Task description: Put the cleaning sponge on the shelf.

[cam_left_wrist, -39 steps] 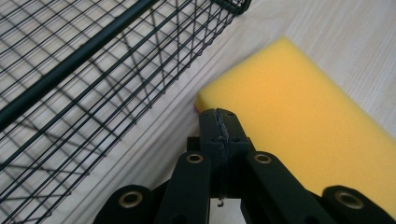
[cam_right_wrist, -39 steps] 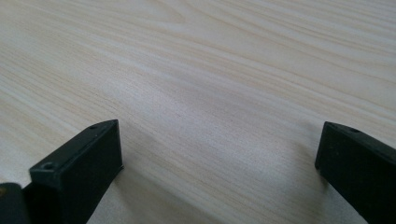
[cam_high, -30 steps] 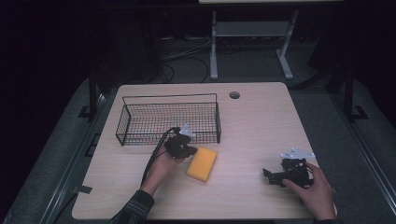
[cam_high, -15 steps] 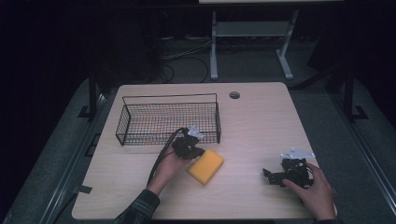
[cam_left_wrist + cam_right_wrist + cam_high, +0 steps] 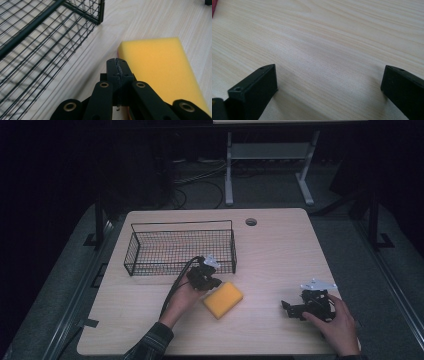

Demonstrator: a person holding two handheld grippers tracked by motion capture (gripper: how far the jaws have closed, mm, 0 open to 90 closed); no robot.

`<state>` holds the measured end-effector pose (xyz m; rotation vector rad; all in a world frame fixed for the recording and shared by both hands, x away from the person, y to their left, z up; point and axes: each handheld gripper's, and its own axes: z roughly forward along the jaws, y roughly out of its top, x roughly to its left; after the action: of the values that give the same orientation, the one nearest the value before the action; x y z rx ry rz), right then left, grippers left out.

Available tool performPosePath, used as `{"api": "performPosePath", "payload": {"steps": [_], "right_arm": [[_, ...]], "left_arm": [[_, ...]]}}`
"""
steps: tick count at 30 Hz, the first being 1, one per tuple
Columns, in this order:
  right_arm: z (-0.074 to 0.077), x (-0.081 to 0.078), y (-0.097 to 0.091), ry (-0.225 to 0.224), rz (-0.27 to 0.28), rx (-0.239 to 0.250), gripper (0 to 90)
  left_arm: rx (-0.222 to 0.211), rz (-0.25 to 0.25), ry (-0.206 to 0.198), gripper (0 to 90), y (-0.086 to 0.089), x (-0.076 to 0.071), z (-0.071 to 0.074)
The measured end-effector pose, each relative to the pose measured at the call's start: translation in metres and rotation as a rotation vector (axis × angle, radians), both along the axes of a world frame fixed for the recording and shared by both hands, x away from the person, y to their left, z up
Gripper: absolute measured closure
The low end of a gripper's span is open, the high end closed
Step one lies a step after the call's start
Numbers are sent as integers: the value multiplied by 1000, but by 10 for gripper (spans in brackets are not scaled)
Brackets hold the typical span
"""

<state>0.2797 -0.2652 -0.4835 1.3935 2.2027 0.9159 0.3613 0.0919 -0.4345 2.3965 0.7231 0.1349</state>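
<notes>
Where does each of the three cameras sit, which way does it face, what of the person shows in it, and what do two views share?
High view: above the person's side, facing forward and down on the table; shows both forearms, the left gripper, the right gripper, the wire basket and the yellow sponge.
Left gripper view: rides the left gripper, facing along its shut jaws at the sponge and basket.
Right gripper view: rides the right gripper, facing bare tabletop between open jaws.
Shared: the high and left gripper views both show sponge and basket.
</notes>
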Motion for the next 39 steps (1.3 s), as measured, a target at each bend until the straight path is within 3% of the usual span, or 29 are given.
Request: {"api": "performPosePath", "payload": {"steps": [3,9,15,17,18,19,26,27,30,39], "right_arm": [[0,0,0,0,0,0,0],[0,0,0,1,0,2,0],[0,0,0,1,-1,2,0],[0,0,0,1,-1,2,0],[0,0,0,1,0,1,0],[0,0,0,1,0,1,0],[0,0,0,1,1,1,0],[0,0,0,1,1,2,0],[0,0,0,1,0,2,0],[0,0,0,0,-1,1,0]], "left_arm": [[-10,10,8,895,7,-1,4],[-27,32,21,798,17,-4,13],[-1,41,66,594,19,-8,25],[-4,43,74,569,18,-9,26],[6,37,74,488,17,-9,27],[12,34,74,488,16,-10,28],[35,15,72,239,2,-17,28],[55,6,75,197,-3,-18,26],[65,1,77,132,-7,-20,25],[77,-32,90,129,-25,-27,17]]}}
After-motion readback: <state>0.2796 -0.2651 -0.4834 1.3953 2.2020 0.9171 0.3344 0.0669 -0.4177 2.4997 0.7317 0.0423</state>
